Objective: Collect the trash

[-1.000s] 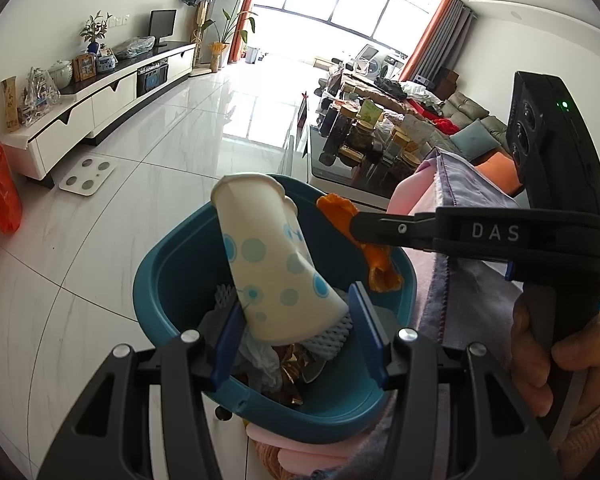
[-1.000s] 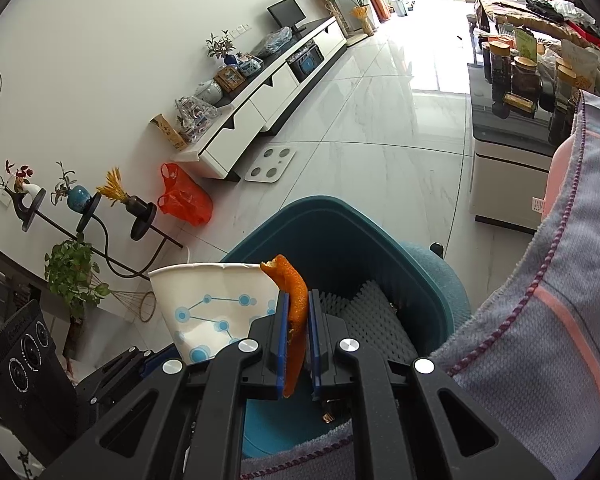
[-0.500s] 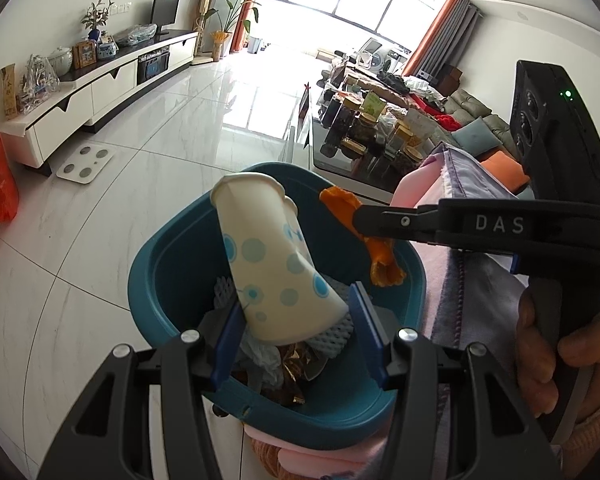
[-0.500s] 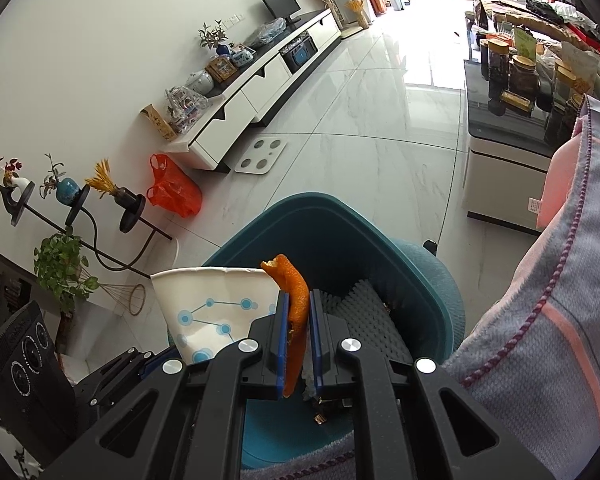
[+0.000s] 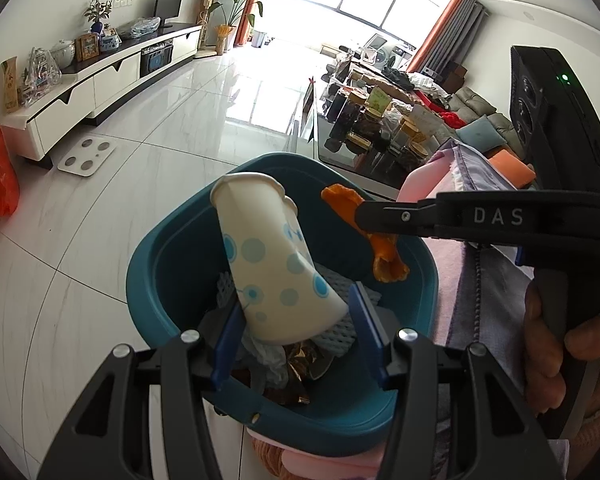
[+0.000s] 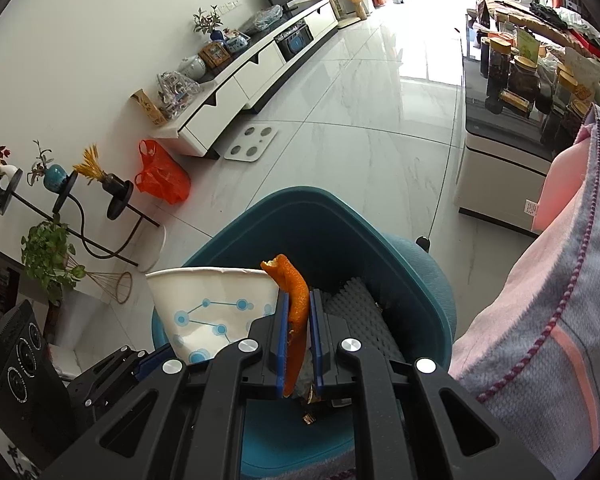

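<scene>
Teal waste bin (image 5: 172, 280): stands on the tiled floor against a pink and grey blanket (image 6: 560, 320). It holds a grey foam sheet (image 6: 360, 304), crumpled wrappers and foil scraps. Rigid plastic, open top, nothing obstructing the mouth.

Paper cup (image 5: 268, 264): white with blue dots, tilted, rim up and away from the left camera, base low between the blue pads. The left tongs (image 5: 296, 320) are gripping it across the lower body, directly over the bin. Judgement: light, thin-walled, easily crushed. The wall already shows a dent near the rim. The sound place to hold it is low, near the stiffer base, as now; a grip at the mouth would likely fold it.

Orange peel (image 6: 294, 312): a curled strip standing upright between the pads of the right tongs (image 6: 298, 340), which are closed on its middle. One end protrudes above the pads, the other hangs below. It hangs above the bin interior, just beside the cup's rim. Judgement: very light, limp, possibly moist and inclined to stick to a pad on release. A mid-strip pinch is adequate.

Status, as judged: both items are positioned above the bin and not yet dropped. Releasing them is the remaining step for this pair.
</scene>
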{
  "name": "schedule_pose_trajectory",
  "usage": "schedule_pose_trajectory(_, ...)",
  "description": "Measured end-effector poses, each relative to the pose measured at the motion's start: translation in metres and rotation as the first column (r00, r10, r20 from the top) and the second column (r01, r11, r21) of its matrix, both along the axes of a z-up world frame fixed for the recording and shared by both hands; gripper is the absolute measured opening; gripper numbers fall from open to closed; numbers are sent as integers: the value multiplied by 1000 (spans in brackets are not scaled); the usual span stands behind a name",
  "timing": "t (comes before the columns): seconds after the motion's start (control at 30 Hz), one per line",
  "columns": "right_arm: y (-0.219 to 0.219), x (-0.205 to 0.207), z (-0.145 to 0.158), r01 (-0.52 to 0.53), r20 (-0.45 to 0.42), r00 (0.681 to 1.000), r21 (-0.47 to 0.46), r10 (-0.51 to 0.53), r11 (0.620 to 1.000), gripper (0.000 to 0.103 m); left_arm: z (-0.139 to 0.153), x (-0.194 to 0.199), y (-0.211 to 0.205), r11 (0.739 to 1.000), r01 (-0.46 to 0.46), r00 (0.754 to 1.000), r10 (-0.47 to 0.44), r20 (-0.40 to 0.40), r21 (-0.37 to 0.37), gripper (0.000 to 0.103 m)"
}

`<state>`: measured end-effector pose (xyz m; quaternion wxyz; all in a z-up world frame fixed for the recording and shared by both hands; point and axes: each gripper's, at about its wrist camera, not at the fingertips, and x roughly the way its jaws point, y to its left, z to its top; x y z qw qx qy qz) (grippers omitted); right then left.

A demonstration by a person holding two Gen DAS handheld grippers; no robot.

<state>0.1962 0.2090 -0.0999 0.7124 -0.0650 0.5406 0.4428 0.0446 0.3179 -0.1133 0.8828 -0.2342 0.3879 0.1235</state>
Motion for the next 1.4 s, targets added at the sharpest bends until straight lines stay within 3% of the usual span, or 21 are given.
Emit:
schedule_pose_trajectory(0.77, 14, 1, -7, -6, 9, 1000, -65, 7, 998, 14, -10, 7, 5, 1000, 1, 1000, -1, -30, -1, 52)
schedule_pose_trajectory(1.2, 2, 7, -3, 24, -3, 1000, -2, -24, 1000, 16, -9, 7, 11, 1000, -5, 999, 5, -34, -10, 54)
schedule_pose_trajectory(1.27, -4, 7, 0, 32, 2, 999, 20, -32, 999, 19, -6, 3, 9, 1000, -9, 1000, 9, -23, -5, 58)
schedule_pose_trajectory(1.33, -11, 5, 6, 34, 9, 999, 57, -35, 998, 28, -1, -2, 4, 999, -24, 1000, 25, -17, 24, 62)
schedule_pose_trajectory(1.4, -21, 2, 14, 44, 26, 999, 96, -47, 994, 35, 5, -9, 1, 998, -37, 999, 37, -1, 50, 72)
